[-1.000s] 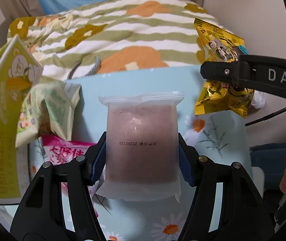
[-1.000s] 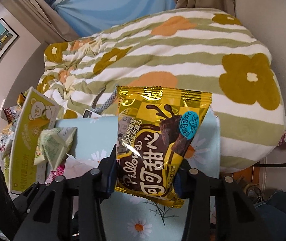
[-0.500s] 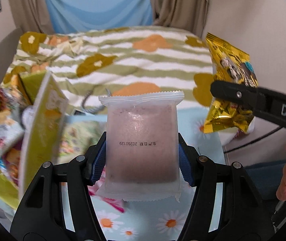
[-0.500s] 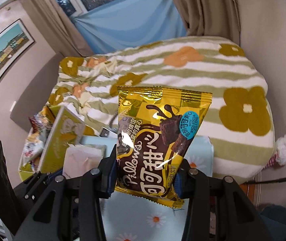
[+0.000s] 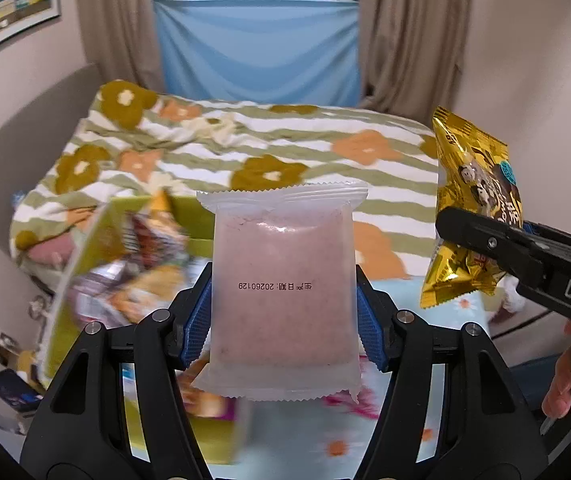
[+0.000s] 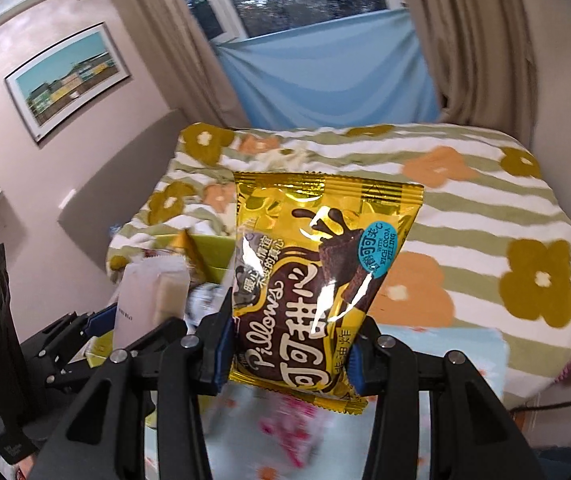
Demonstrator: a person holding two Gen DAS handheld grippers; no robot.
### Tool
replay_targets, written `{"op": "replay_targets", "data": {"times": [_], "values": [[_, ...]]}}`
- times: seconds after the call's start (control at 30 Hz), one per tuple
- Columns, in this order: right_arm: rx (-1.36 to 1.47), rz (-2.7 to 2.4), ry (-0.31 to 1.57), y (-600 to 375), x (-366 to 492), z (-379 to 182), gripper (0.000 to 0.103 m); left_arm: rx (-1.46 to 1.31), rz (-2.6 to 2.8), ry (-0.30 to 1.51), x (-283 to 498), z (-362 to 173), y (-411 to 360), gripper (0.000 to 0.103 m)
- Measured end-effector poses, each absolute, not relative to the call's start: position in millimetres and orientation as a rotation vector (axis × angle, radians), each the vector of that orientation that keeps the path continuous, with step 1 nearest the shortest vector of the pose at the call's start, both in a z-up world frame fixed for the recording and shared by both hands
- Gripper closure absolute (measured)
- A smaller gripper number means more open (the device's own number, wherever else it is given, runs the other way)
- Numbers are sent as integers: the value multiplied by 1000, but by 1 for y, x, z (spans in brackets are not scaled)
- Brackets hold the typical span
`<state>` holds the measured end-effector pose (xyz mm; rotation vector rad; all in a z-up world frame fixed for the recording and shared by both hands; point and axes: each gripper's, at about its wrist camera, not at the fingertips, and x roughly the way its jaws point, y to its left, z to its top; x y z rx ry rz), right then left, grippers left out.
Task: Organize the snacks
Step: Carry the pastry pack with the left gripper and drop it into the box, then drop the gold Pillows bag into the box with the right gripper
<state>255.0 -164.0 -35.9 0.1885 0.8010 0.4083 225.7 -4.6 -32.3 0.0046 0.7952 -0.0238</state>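
Beige curtains [image 5: 113, 28] and a blue cloth [image 5: 259, 48] hung under the window close off the far wall in the left wrist view, with a bed under a striped, flowered blanket [image 5: 245, 148] below them. Nearer the camera, the left gripper [image 5: 283, 312] is clamped on a frosted packet with a pinkish filling [image 5: 283, 292], its blue pads pressing both side edges; the packet stands upright, a printed date line across its middle. To its left a yellow-green box [image 5: 81, 272] with mixed snack bags inside appears blurred. Below lies a pale blue cloth with daisies [image 5: 313, 440]. At the right edge the right gripper [image 5: 461, 236] holds a gold snack bag [image 5: 473, 184] (seen here almost edge-on), and fingertips of a hand [image 5: 565, 376] show beneath it.

Framed on the pinkish wall at the left of the right wrist view is a picture [image 6: 65, 80]; the same window, blue cloth [image 6: 325, 80] and blanket [image 6: 505, 208] fill the background. The right gripper [image 6: 289, 352] is closed tight on the gold snack bag [image 6: 317, 280], pads against its lower sides, the bag upright with "Pillows" on its face. Low on the left, the left gripper [image 6: 97, 320] carries the frosted packet [image 6: 141, 304], just in front of the yellow-green box [image 6: 209, 252]. The daisy cloth [image 6: 445, 352] lies blurred underneath.
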Motion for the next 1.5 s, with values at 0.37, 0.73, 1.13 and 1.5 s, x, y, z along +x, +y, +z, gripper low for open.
{"op": "replay_targets", "data": {"times": [0.37, 0.73, 1.13, 1.5], "values": [[181, 481, 837, -44, 289, -48, 62, -6, 66, 831, 267, -31, 135, 43], [233, 371, 940, -11, 316, -97, 62, -16, -35, 917, 315, -79, 183, 0], [202, 353, 953, -8, 313, -90, 62, -44, -42, 965, 277, -96, 190, 0], [180, 329, 960, 10, 346, -106, 0, 30, 11, 961, 267, -97, 194, 0]]}}
